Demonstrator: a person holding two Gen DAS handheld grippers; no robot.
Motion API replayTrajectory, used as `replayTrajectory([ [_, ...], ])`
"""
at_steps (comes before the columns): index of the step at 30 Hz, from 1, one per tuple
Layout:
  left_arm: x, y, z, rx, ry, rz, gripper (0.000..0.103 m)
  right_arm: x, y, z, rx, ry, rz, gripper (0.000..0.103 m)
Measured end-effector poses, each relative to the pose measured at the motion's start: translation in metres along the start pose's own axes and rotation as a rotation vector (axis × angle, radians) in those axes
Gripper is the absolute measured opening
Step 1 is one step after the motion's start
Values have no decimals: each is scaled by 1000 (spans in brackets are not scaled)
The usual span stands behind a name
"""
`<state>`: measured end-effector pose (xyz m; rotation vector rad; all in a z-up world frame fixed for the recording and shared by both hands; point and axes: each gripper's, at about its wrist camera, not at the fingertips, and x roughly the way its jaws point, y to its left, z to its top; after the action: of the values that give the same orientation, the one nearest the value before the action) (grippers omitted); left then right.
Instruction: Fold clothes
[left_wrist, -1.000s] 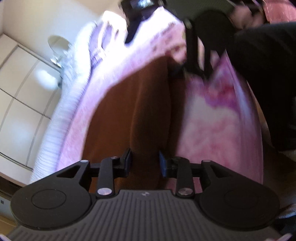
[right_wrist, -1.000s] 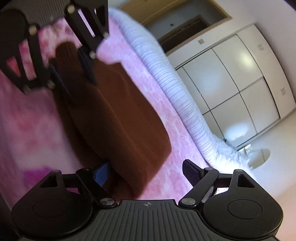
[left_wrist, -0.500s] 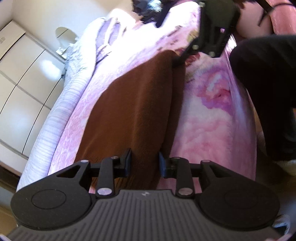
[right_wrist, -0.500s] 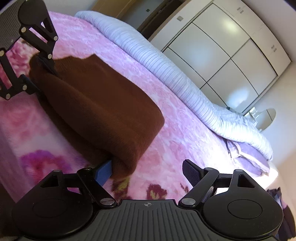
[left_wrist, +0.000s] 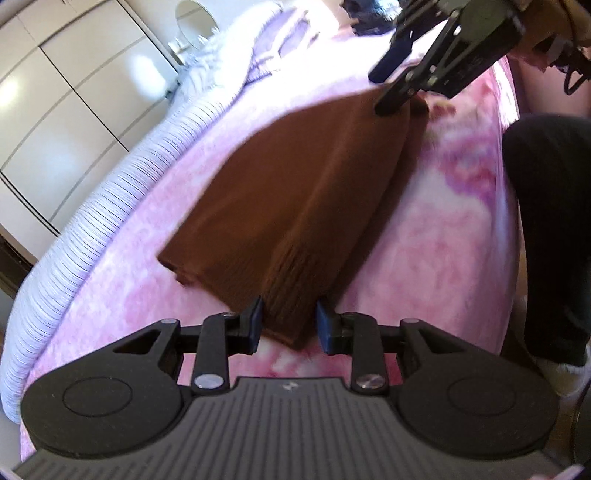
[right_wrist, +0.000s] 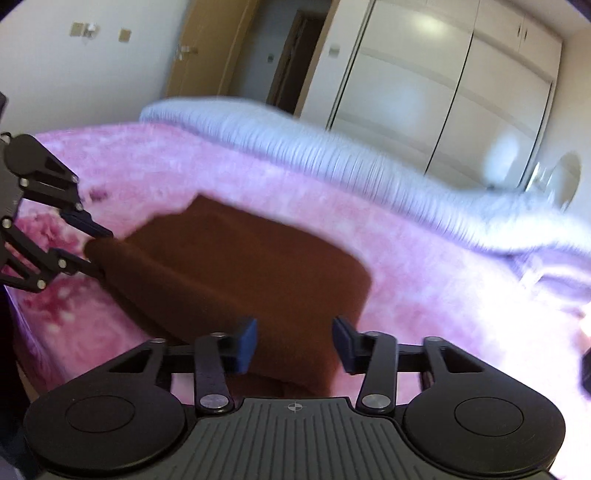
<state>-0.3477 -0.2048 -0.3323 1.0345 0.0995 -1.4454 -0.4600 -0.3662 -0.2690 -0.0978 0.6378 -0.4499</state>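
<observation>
A folded brown knitted garment (left_wrist: 303, 192) lies on a pink floral fleece blanket (left_wrist: 443, 236) covering a bed. It sits near the blanket's front edge, with bare pink fabric all around it.

The left gripper (left_wrist: 289, 321) holds one end of the garment: its blue-padded fingers (left_wrist: 255, 319) are drawn close and pinch a bunched ribbed fold that stands up between them. The right wrist view confirms this, showing those fingers clamped on the garment's far corner.

The right gripper (right_wrist: 294, 341) is at the opposite end. Its jaws are closing, with brown cloth lying between the blue pads (right_wrist: 246, 341); both pads stand just clear of the fabric, so no firm pinch is visible. That view is motion-blurred.

Beyond the garment a lilac-and-white striped quilt (right_wrist: 332, 147) runs along the far side of the bed. White wardrobe doors (right_wrist: 424, 92) stand behind it. A person's dark trouser leg (left_wrist: 546, 229) is beside the bed.
</observation>
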Motion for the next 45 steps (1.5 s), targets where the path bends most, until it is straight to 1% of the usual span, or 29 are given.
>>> replayTrajectory([
  [1,-1,0,-1,1,4,0,27,4,-3,-4,16,20,14,41],
  [4,-9,2,-3,3,16,8,27,5,-8,-2,25,30,28,41],
  [7,-21,8,-8,-15,19,18,27,-6,-14,5,55,9,35,41],
  [11,-40,21,-11,-80,-9,34,27,-16,-24,11,93,-26,32,41],
  [13,-44,34,-10,-130,-28,35,27,-20,-34,13,117,-40,21,41],
  [15,-43,50,-6,-187,-41,33,27,-15,-45,17,143,-43,13,42],
  [18,-28,80,4,-272,-51,39,29,-1,-62,26,179,-40,19,44],
  [20,-9,104,12,-333,-53,21,36,13,-74,32,201,-30,34,46],
  [22,18,128,19,-388,-40,2,39,34,-85,38,220,0,52,48],
  [24,47,149,21,-448,-15,-23,39,53,-98,44,252,22,76,49],
  [25,62,159,22,-480,0,-40,38,62,-104,46,269,32,88,49],
  [27,86,173,20,-521,26,-75,33,81,-119,49,324,36,123,50],
  [29,103,179,18,-526,44,-106,15,99,-134,50,380,43,142,50],
  [31,112,181,15,-516,56,-118,9,119,-149,46,454,71,170,50],
  [32,116,182,14,-510,61,-123,6,128,-154,44,479,90,189,42],
  [33,116,183,14,-499,56,-115,5,136,-158,42,498,109,210,34],
  [34,114,184,15,-485,46,-101,4,140,-160,42,503,118,227,23],
  [36,112,191,16,-489,18,-82,3,138,-157,48,456,101,208,22],
  [37,116,191,15,-490,22,-86,3,137,-155,51,430,90,195,21],
  [40,137,188,10,-489,61,-115,3,145,-151,48,413,105,188,21],
  [42,144,183,6,-493,60,-107,3,149,-150,44,411,113,189,22],
  [44,141,184,6,-512,59,-96,4,141,-149,47,401,113,175,24],
  [45,136,184,7,-509,60,-80,5,133,-145,51,375,103,159,25],
])
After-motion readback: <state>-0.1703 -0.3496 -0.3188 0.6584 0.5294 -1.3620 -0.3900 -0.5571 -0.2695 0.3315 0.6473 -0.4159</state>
